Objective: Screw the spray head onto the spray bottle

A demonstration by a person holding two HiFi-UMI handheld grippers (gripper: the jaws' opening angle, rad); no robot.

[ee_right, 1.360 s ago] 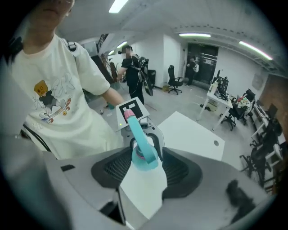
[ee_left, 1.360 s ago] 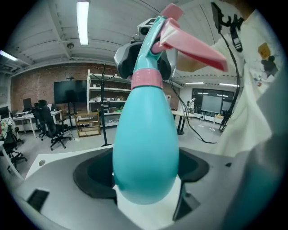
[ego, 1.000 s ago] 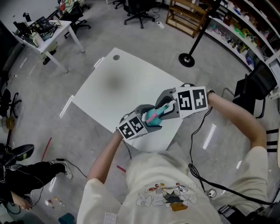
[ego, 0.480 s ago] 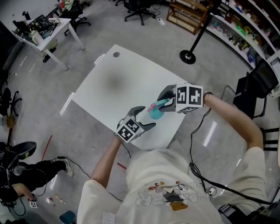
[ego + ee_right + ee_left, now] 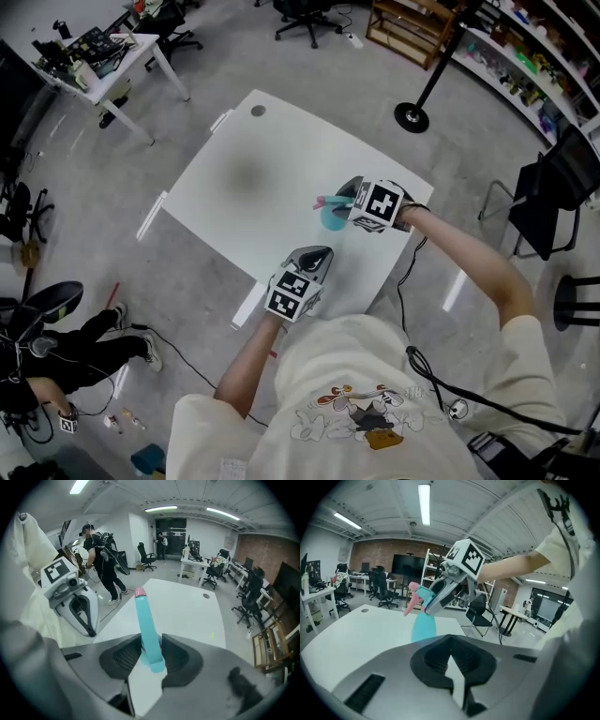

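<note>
Lowering: right gripper (image 5: 345,197) carries the spray bottle (image 5: 331,219) by its spray head (image 5: 149,630), close to the near right edge of the bench (image 5: 253,169), short of the right corner.
Right fingers: clamped on the teal stem of the head and just tightened further; the pink tip points away from that gripper's camera.
Left gripper (image 5: 316,255): over the bench's near edge, apart from the bottle; its fingers (image 5: 440,660) have just snapped together with nothing between them.
Head on bottle: looks seated, body hangs roughly upright. Thread tightness not visible.
Base contact: can't tell whether the base touches the bench.
Do it well: come straight down, keep the bottle upright, land the base flat and inboard of the edge, and let go only once it stands alone.
Risk: the grip is on the head only, so a sideways tug could tip the bottle.
If loose: left takes the body, right turns the head.
</note>
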